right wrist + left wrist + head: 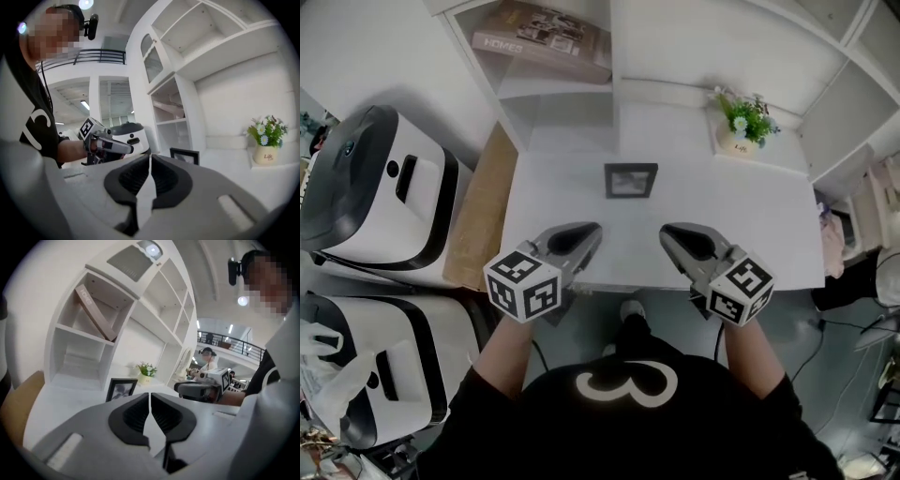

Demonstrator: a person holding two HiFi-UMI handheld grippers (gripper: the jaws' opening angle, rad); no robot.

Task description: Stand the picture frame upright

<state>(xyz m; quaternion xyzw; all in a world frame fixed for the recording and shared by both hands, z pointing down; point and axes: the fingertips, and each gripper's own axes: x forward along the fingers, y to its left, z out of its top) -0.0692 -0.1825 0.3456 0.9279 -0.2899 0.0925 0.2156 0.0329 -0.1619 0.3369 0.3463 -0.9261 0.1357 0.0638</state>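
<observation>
Plainly, left claw [584, 234] and right claw [673, 235] are both closed, empty; the shelved book [542, 37] reads "HOMES".

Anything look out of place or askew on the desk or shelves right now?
Only the brown hardcover book in the upper-left shelf cubby: it leans diagonally instead of standing straight. The black rectangular picture frame stands upright on the white desk, and the small cream flowerpot is upright. Nothing spilled.

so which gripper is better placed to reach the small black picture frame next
Right gripper, marginally: the frame stands upright nearly midway, slightly nearer it than the left gripper. Both are shut, empty.
</observation>
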